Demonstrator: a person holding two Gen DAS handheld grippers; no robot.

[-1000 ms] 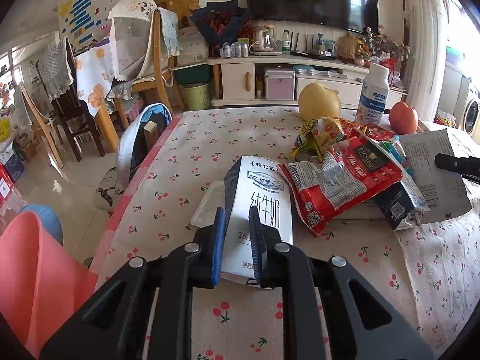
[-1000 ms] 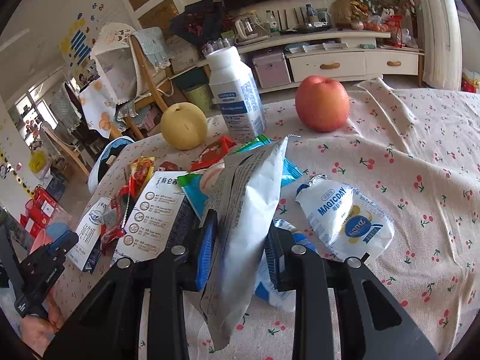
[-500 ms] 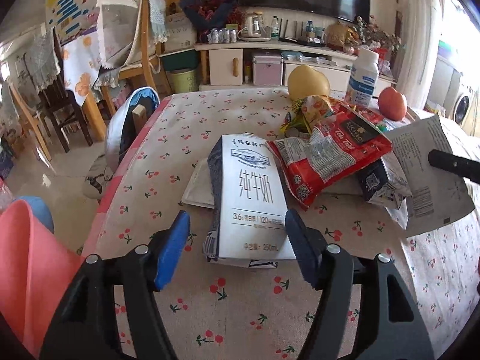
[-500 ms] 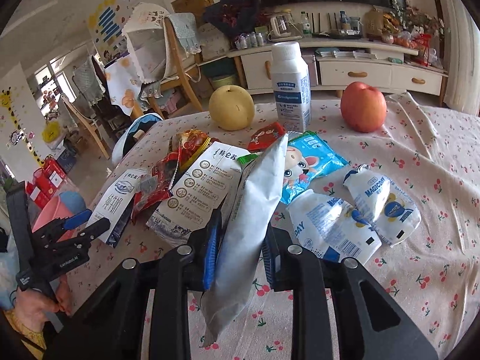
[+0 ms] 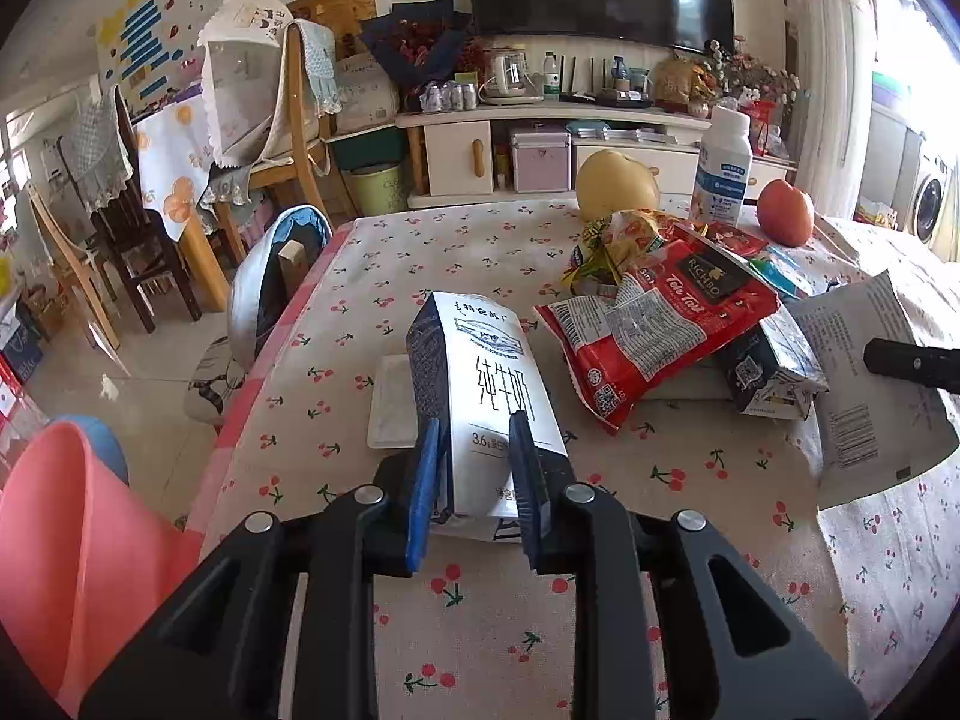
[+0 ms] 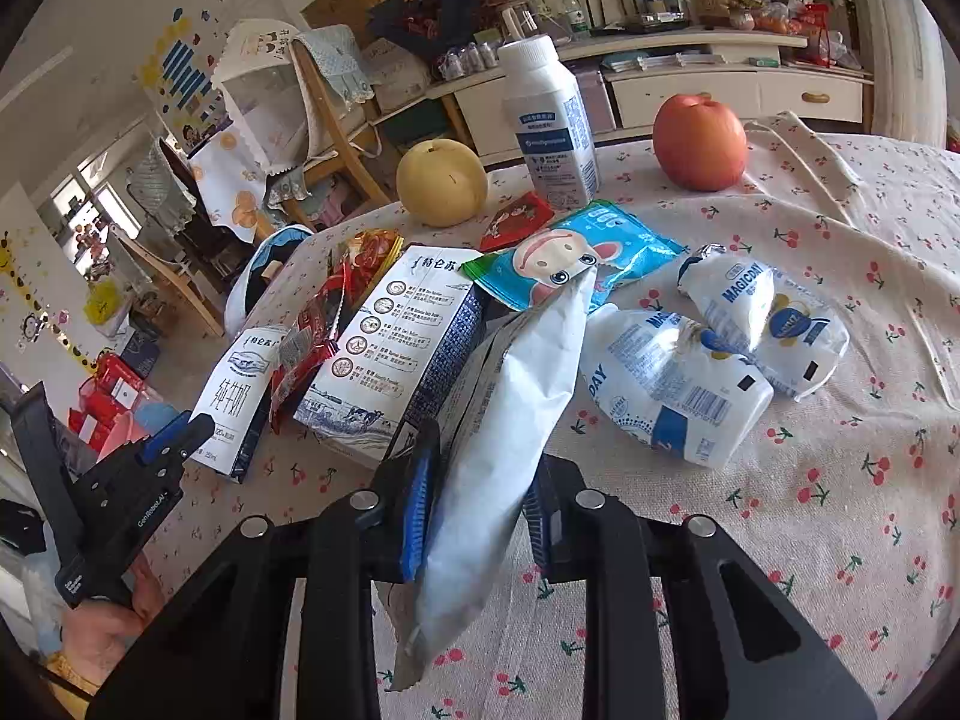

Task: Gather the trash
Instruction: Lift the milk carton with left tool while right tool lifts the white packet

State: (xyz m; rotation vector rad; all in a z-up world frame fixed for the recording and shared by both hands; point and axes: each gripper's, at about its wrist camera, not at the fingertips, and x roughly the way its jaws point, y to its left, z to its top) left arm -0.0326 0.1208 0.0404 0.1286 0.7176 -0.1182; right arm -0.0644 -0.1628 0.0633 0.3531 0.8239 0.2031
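Note:
My left gripper is shut on a small white and navy milk carton near the table's left edge; the carton also shows in the right wrist view. My right gripper is shut on a white snack bag and holds it above the table. A red snack wrapper, a larger milk carton, a blue cartoon wrapper and two white Magicday wrappers lie on the cherry-print tablecloth.
A pink bin stands on the floor left of the table. A pear, a white bottle and an apple stand at the table's far side. A chair stands at the left edge.
My left gripper opened wide half a second ago and has now closed on the small milk carton. My right gripper still holds the white bag and has moved closer over the wrappers.

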